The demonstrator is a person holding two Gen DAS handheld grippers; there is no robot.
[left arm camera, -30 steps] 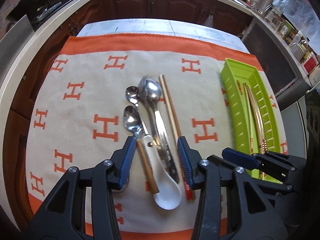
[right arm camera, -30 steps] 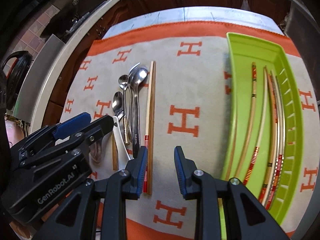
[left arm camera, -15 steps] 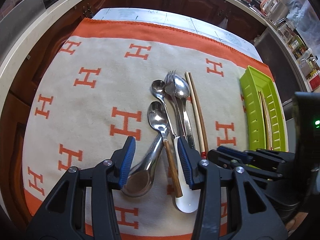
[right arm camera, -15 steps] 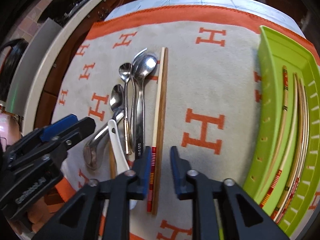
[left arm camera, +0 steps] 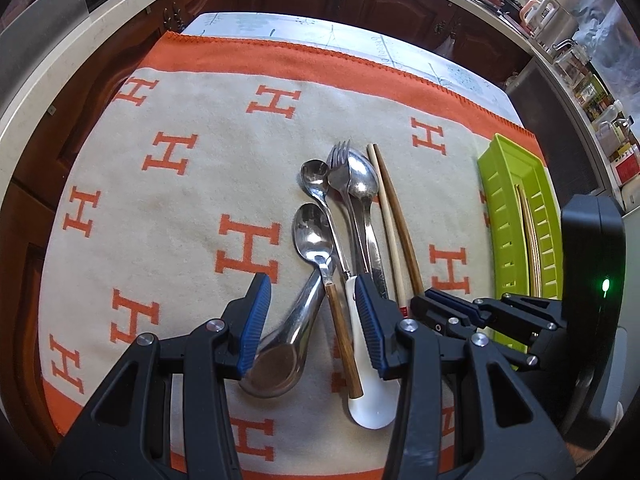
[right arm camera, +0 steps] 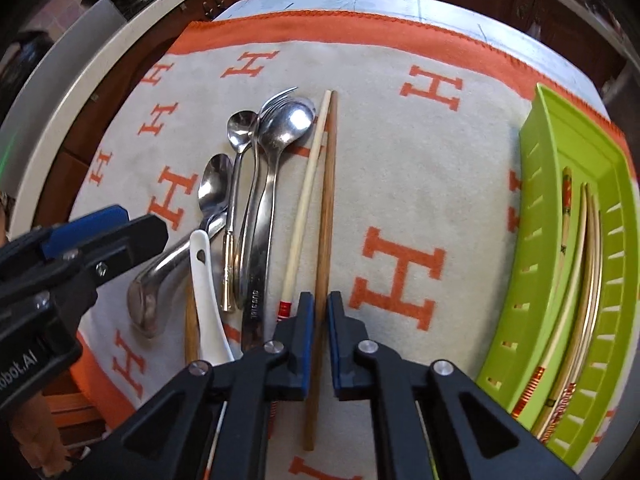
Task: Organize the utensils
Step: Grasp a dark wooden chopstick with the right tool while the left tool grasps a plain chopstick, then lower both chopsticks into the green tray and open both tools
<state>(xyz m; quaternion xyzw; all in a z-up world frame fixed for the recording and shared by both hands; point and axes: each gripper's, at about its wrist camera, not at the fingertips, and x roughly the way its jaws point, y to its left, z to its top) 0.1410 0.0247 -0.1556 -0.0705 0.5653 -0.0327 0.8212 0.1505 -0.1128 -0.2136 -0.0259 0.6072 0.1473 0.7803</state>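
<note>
The right tongs are almost closed, with the dark brown wooden chopstick between their blue ribbed pads. The gap there is very narrow, but I cannot tell if the pads already press the wood. A second chopstick, pale and cream-coloured with a red band near its thick end, lies just beside the brown one on its left.

The left tongs are wide open and hold nothing. Between their pads lie the ends of several utensils: the broad rounded end of a shiny steel ladle-like spoon, a small steel spoon with a thin wooden handle, and a white ceramic soup spoon with a smooth glossy bowl.

Further from the tongs lies a bundle of polished metal pieces, touching and partly over each other: a small round spoon, a fork and a large oval spoon. All the utensils rest near the middle of a soft beige cloth with orange H letters and an orange border, spread on the table.

On the right side of the cloth stands a long lime-green plastic tray with slotted walls. Inside it lie several slim chopsticks with red and gold patterned ends.
</note>
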